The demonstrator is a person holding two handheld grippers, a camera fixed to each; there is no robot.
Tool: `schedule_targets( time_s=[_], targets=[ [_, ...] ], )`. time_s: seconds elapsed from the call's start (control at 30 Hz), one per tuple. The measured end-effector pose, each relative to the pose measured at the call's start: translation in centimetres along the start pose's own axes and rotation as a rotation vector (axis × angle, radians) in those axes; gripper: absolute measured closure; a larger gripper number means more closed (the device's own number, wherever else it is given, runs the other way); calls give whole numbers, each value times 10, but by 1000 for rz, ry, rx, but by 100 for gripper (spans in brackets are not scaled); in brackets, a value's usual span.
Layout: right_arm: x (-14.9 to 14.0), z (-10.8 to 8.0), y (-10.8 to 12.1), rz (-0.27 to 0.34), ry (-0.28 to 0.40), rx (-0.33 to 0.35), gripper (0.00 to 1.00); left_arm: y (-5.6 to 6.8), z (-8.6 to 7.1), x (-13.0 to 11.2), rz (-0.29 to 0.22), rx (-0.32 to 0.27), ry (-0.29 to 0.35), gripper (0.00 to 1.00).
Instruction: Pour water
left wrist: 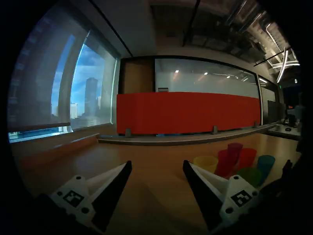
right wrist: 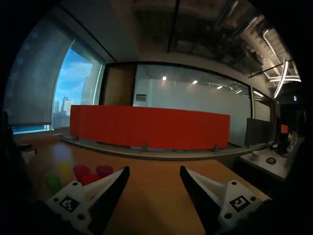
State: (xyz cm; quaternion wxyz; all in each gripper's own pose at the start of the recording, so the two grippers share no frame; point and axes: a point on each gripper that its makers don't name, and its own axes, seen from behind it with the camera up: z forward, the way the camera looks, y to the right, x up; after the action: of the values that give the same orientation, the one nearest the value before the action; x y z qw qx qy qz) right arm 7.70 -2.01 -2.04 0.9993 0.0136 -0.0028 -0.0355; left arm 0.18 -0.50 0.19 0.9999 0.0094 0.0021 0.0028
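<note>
**Both jaws open and empty over the counter, cups off to one side**

In the left gripper view, the left gripper [left wrist: 157, 162] hangs over a wooden counter [left wrist: 148, 150]. Its jaws are spread wide with nothing between them except bare wood. A group of plastic cups [left wrist: 238, 162] stands on the counter to the right, just beyond the right-hand finger. The yellow cup [left wrist: 205, 162] is nearest the gap between the jaws. A teal cup [left wrist: 266, 164] is farthest right, and a green cup [left wrist: 248, 176] sits nearest, partly behind the finger. Red and magenta cups crowd close between them. Whether any cup holds water cannot be told.

In the right gripper view, the right gripper [right wrist: 154, 167] is likewise wide open and holds nothing. Here the same cups lie to the left, low on the counter, and are partly hidden by the left-hand finger.

At the far edge of the counter runs a long red partition [left wrist: 187, 111] with a glass wall above it. A large window [left wrist: 88, 98] on the left shows blue sky and towers. On the far right stands a second desk [right wrist: 266, 162] with small items on it.
</note>
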Motion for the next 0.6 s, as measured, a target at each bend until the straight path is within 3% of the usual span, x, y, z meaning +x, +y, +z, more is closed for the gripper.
schedule_targets(
  time_s=[0.6],
  targets=[
    [-4, -1, 2, 2, -2, 3, 0, 1, 1, -2, -6, -12, -4, 3]
  ],
)
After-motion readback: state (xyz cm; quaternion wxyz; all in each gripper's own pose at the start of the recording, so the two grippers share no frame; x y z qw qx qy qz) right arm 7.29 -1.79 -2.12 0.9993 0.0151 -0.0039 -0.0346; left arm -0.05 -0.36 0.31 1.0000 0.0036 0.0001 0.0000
